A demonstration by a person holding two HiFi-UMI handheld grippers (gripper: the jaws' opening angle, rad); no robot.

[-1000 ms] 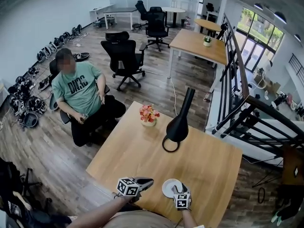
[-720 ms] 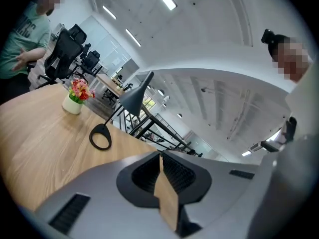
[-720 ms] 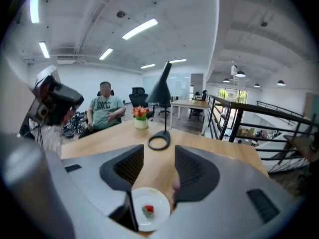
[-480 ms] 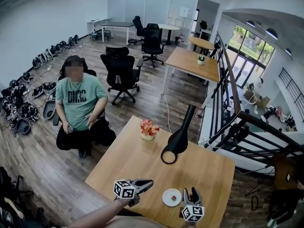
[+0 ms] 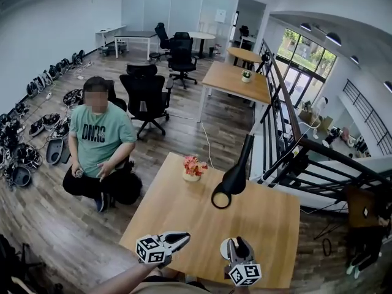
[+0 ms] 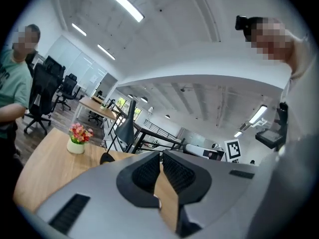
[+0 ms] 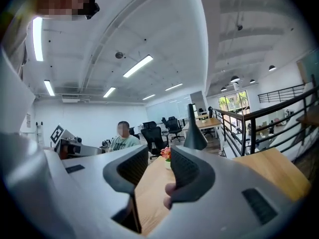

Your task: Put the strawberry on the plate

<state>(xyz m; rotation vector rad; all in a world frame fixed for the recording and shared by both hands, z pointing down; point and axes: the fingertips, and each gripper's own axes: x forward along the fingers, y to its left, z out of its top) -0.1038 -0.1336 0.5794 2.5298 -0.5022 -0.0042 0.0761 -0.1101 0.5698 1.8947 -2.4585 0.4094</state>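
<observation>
In the head view a white plate (image 5: 224,247) lies near the front edge of the wooden table (image 5: 184,207). My right gripper (image 5: 239,243) hangs over it and hides most of it. No strawberry shows in any view. In the right gripper view the right gripper (image 7: 159,166) is open, and only table shows between its jaws. A small pinkish lump (image 7: 169,195) peeks out by the right jaw; I cannot tell what it is. My left gripper (image 5: 184,236) is to the left of the plate. In its own view the left gripper (image 6: 160,156) has its pads together and holds nothing.
A black lamp (image 5: 236,176) bends over the table's middle, with a small pot of flowers (image 5: 193,167) behind it. A person in a green shirt (image 5: 98,139) sits on the floor to the left. A black stair railing (image 5: 318,158) runs along the right.
Half a second ago a small red thing lay on the plate with my right gripper drawn back from it. The right gripper now covers the plate. The head view has shifted.
</observation>
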